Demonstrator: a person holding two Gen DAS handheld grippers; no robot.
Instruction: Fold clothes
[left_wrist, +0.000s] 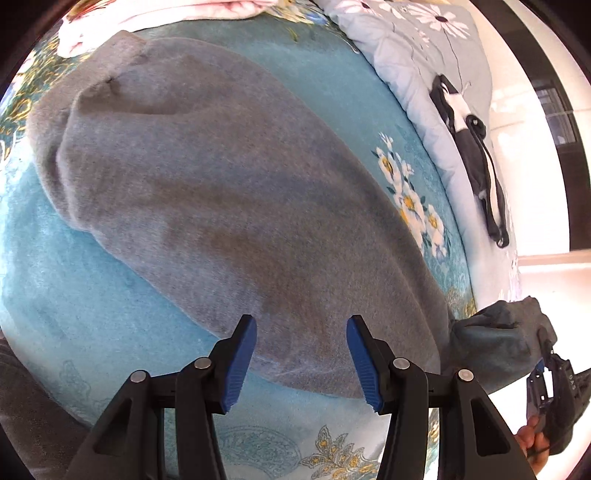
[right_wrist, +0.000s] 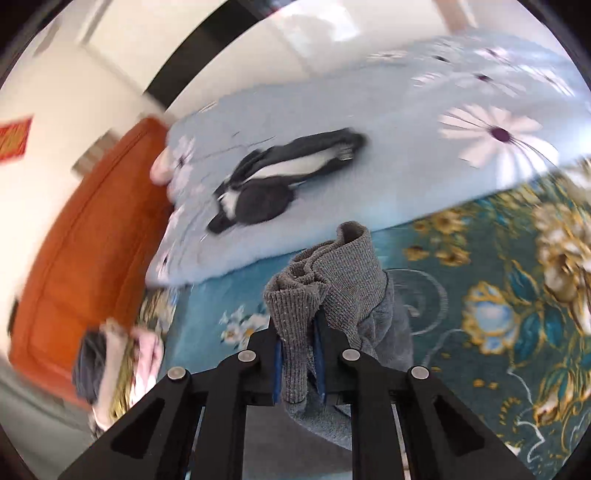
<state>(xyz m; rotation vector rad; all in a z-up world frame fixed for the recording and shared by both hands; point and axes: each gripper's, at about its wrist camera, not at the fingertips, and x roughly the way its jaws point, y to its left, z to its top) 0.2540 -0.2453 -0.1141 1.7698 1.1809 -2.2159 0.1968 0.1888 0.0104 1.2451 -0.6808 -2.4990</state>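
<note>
Right claw: the right gripper (right_wrist: 299, 363) is pressed together on the ribbed cuff (right_wrist: 295, 325) of the grey sweater; the knit bunches up between the blue pads (right_wrist: 277, 369) and pokes out past the tips.
Left claw: the left gripper (left_wrist: 301, 363) stands spread about halfway, pads bare, nothing pinched; it hovers above the near edge of the sweater, and whether it touches the cloth I cannot tell.
Grey sweater: the grey sweater (left_wrist: 207, 192) lies spread on the teal floral blanket (left_wrist: 55, 314), body mostly flat, its far end reaching toward the pink cloth.
Lifted part: at the right edge of the left wrist view a bunched piece (left_wrist: 506, 332) of the sweater is raised off the blanket toward the right gripper, with the person's hand (left_wrist: 532, 439) below it.
Progress: early, by my judgement; one sleeve or hem corner is picked up, no finished fold shows on the body.
Left to do: carry the held part across the body, fold the other side, then halve the length.
Farther off: a pale blue quilt (right_wrist: 369, 122) with white flowers bears a black-and-white garment (right_wrist: 266, 184); a pink cloth (left_wrist: 155, 14) lies beyond the sweater; an orange headboard (right_wrist: 85, 240) stands behind.
</note>
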